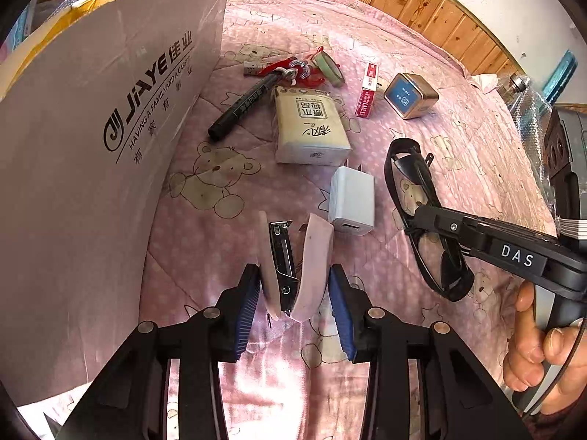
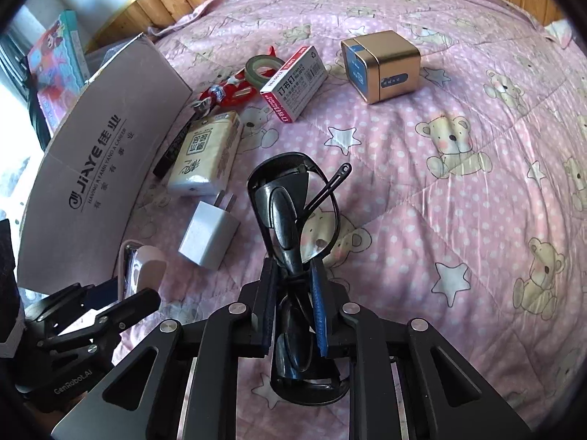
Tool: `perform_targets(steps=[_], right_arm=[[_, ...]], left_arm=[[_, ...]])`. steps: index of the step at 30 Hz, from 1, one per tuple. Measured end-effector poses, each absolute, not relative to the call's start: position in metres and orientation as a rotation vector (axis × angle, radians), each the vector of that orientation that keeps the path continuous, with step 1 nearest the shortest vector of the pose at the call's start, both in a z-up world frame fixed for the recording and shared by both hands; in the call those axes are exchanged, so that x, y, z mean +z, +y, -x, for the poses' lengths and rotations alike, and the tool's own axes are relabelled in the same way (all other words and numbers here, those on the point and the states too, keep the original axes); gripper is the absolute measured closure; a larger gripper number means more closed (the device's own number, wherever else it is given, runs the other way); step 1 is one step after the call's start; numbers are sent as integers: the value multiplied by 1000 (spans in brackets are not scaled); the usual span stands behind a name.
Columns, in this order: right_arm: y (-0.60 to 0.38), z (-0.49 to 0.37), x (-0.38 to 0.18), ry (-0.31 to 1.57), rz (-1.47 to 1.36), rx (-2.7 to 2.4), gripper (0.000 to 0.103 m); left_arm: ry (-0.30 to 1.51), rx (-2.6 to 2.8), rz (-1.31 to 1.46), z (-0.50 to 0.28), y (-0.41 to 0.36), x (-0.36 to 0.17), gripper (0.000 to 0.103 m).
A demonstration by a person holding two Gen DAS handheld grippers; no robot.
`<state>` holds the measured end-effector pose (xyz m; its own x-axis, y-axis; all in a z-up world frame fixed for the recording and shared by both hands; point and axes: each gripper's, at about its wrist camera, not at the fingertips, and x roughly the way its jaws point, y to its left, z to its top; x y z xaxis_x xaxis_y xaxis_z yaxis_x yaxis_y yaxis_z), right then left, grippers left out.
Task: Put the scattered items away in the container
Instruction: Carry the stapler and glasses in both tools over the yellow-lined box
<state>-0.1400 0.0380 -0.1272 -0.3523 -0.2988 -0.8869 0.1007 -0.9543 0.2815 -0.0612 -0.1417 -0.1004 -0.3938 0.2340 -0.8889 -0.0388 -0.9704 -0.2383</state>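
1. Left gripper (image 1: 295, 293): its blue ribbed pads are pressed against a pink nail clipper (image 1: 293, 267), whose two pink shells splay apart around a dark metal core. The clipper's long axis runs forward along the fingers.
2. Right gripper (image 2: 293, 304): clamped on folded black glasses (image 2: 293, 216) near the bridge. The glossy plastic frame stands on edge, its long axis in line with the fingers, and one temple arm juts out to the right.
3. Container: a cardboard box (image 1: 110, 146) with a matt, greyish printed wall, standing at the left edge of the scatter. It lies just left of the left gripper and well left of the right one, so the left gripper is the nearer carrier. The box opening is out of sight in both views; judged from the wall's height, each load must rise over the rim before release.
4. Items still on the pink quilted bedspread (image 2: 458, 220), a soft bear-and-star print:
   - white plug adapter (image 1: 351, 201), smooth and blocky, prongs pointing away, between the two grippers;
   - tissue pack (image 1: 310, 128), soft and rectangular;
   - black marker (image 1: 244, 108), long axis slanting toward the box;
   - staple box (image 2: 293, 82), red and white card;
   - gold tin (image 2: 381, 66), a rigid cube lying farthest from the box;
   - green tape roll (image 2: 262, 68) touching a red tangle of uncertain kind.
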Motion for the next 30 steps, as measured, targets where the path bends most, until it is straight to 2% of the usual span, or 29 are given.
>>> perform_targets(steps=[30], right_arm=[[0,53,-49,-212,-1440,-2486,86]], left_arm=[[-303,2576,1366,-4,-149,-5,63]])
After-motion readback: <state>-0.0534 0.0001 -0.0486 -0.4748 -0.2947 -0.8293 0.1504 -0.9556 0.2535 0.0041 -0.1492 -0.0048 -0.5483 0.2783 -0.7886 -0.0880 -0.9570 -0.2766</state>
